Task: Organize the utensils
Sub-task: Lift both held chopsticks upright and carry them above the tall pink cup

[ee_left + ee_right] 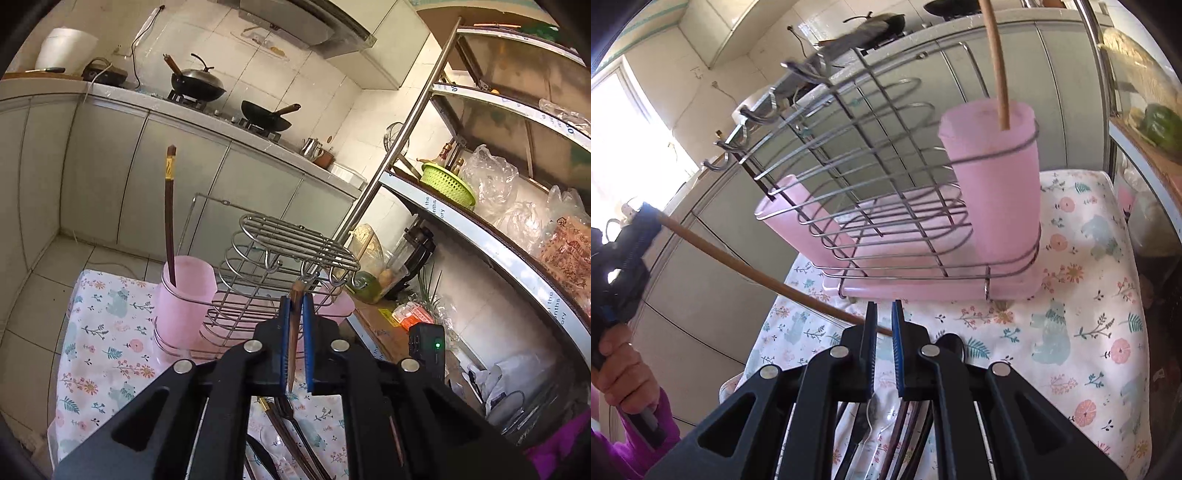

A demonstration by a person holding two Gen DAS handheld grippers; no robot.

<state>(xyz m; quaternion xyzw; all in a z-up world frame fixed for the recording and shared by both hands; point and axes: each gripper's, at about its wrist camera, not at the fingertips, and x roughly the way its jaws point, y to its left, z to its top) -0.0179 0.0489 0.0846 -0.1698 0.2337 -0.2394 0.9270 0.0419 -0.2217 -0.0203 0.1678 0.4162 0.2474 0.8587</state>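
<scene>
My left gripper is shut on a brown chopstick, held above the table in front of the wire utensil rack. The rack holds pink cups; the left cup has one dark chopstick standing in it. In the right wrist view, my left gripper holds the same chopstick slanting down. My right gripper is slightly open and empty, just before the rack. A chopstick stands in the right pink cup. More utensils lie under my right gripper.
The rack stands on a floral cloth covering a small table. A shelf unit with a green basket, bags and bottles is to the right. Kitchen counter with woks is behind. Chopsticks and a fork lie on the cloth.
</scene>
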